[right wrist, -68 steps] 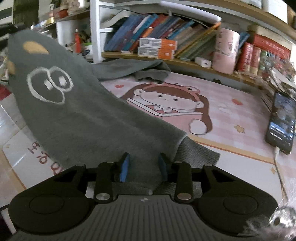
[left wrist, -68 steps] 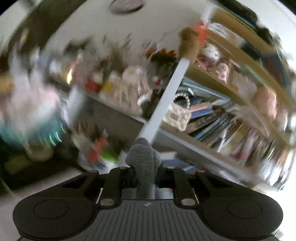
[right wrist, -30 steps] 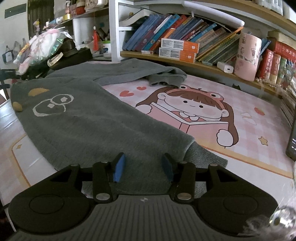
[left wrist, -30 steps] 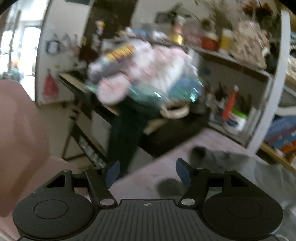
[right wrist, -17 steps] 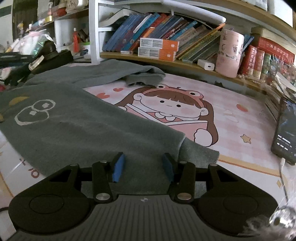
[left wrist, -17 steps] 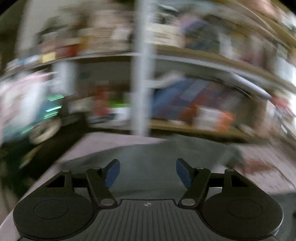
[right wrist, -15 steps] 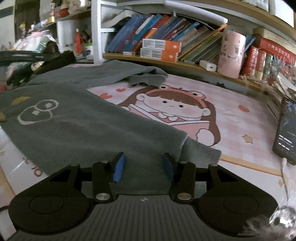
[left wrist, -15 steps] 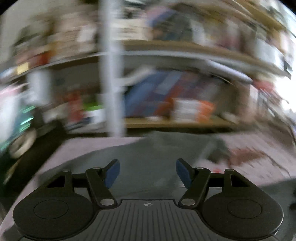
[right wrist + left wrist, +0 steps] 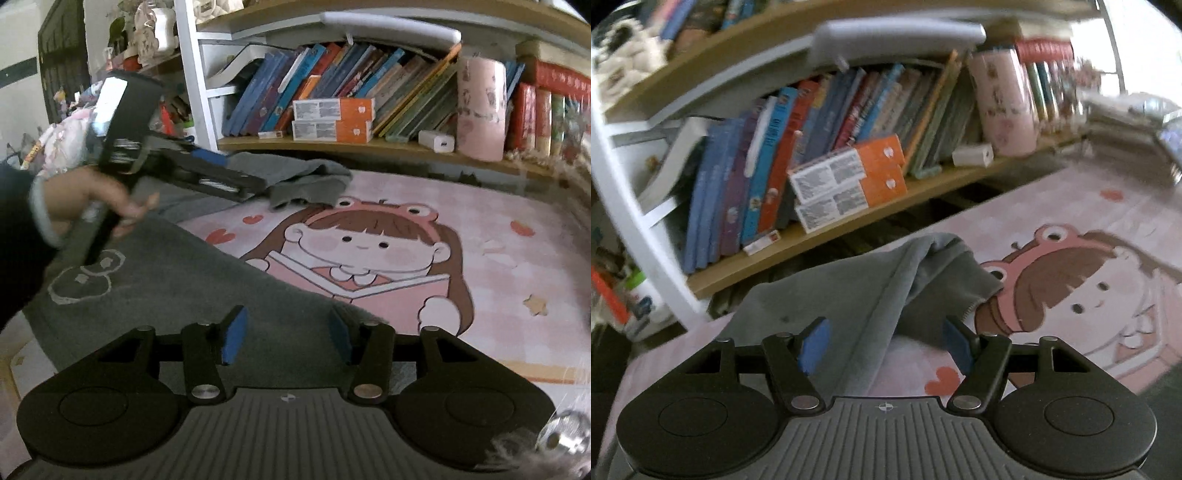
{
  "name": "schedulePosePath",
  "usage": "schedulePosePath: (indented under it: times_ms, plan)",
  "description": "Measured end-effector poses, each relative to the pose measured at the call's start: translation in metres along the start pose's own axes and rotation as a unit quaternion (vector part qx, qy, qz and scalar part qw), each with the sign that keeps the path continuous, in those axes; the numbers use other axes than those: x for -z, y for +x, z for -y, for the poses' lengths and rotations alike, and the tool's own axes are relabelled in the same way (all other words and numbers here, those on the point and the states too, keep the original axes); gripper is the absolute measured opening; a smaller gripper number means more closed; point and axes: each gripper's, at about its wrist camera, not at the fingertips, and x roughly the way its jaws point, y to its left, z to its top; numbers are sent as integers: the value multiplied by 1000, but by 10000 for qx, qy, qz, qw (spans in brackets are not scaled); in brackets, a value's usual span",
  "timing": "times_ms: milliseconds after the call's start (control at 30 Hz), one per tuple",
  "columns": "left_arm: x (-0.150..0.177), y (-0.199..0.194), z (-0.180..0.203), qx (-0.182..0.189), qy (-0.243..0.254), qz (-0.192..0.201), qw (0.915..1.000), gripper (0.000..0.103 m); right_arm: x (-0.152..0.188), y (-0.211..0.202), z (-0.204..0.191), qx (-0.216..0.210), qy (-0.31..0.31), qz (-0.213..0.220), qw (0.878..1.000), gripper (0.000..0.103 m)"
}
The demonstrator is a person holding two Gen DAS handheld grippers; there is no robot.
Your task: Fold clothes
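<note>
A grey sweater (image 9: 177, 280) with a white outline drawing lies flat on the pink cartoon mat (image 9: 480, 258). One sleeve (image 9: 306, 177) stretches toward the bookshelf and bunches at its cuff. My left gripper (image 9: 884, 343) is open, low over that sleeve (image 9: 886, 288), with the sleeve fold between its blue pads. It also shows in the right wrist view (image 9: 236, 181), held by a hand. My right gripper (image 9: 286, 332) is open and empty, just above the sweater's near hem.
A low wooden bookshelf (image 9: 369, 147) with books, two orange boxes (image 9: 332, 120) and a pink cylinder (image 9: 480, 110) runs along the mat's far edge. A white shelf post (image 9: 192, 74) stands at the left, with cluttered bags beyond.
Both grippers let go of the sweater, which now lies flat. My left gripper swung right and came down over the far sleeve. My right gripper stays at the hem, jaws wider.
</note>
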Motion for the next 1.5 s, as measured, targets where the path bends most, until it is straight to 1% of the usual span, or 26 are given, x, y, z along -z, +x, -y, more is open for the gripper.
schedulePosePath:
  times_ms: [167,267,333,367,400,433,500,600,667,700,767,833,867,900,933,967,1000,1067,1100,1133,1167,1200,1333,1367,1433,1500]
  plan:
    - [-14,40,17,-345,452,-202,9982,69,2,1,6,-155,159,5,9998,51]
    - [-22,58,21,-614,519,-178,9966,69,2,2,7,-188,191,-12,9996,52]
    - [-26,68,21,-684,416,-160,9967,69,3,2,8,-223,220,-17,9995,54]
    - [-27,72,19,-676,303,-132,9972,57,3,2,9,-242,252,-15,9994,54]
    - [-28,76,15,-574,108,-134,9982,20,3,2,10,-261,286,-13,9992,54]
    - [-28,81,11,-472,-134,-213,9986,9,3,1,11,-281,319,-9,9991,54]
    - [-27,85,4,-401,-450,-242,9979,7,3,1,13,-308,364,-2,9989,54]
    - [-27,82,-4,-231,-742,-178,9968,5,3,1,13,-320,382,3,9988,54]
    - [-27,75,-8,-54,-921,-90,9957,5,3,1,13,-318,379,5,9988,54]
    - [-27,66,-9,110,-1047,23,9944,4,3,1,13,-318,380,8,9988,54]
    - [-28,39,-10,565,-1281,397,9894,4,3,1,13,-316,385,11,9988,54]
    - [-22,1,-14,1254,-1453,991,9764,4,2,1,14,-298,406,12,9987,58]
    - [-19,-16,-13,1599,-1422,1251,9688,5,2,1,14,-288,420,13,9987,59]
    - [-16,-28,-9,1915,-1224,1320,9649,7,2,1,15,-282,435,12,9987,60]
    - [-13,-36,-3,2160,-1011,1309,9623,12,2,1,16,-288,444,11,9986,60]
    - [-9,-34,7,2158,-747,1015,9683,20,2,1,15,-285,439,11,9986,60]
    - [-4,-31,16,2154,-483,720,9727,25,2,1,15,-280,428,15,9987,60]
    - [6,-26,34,2111,39,177,9773,29,2,0,14,-267,422,36,9987,60]
    - [12,-27,39,1992,230,120,9796,35,2,0,14,-267,430,47,9987,60]
    - [16,-29,41,1879,313,108,9816,40,2,-1,14,-268,433,48,9987,60]
    - [20,-31,41,1759,385,107,9836,51,2,-1,14,-268,435,47,9987,60]
    - [21,-32,39,1622,412,142,9858,55,2,-1,14,-269,437,46,9987,61]
    - [17,-40,38,1325,554,335,9891,58,2,0,13,-273,392,36,9989,62]
    - [14,-44,42,1265,686,438,9886,60,2,0,14,-274,394,37,9988,62]
    - [8,-51,51,1196,1066,676,9848,61,2,0,14,-277,400,38,9988,62]
    - [-1,-59,67,1242,1585,922,9752,62,2,0,14,-278,399,37,9988,62]
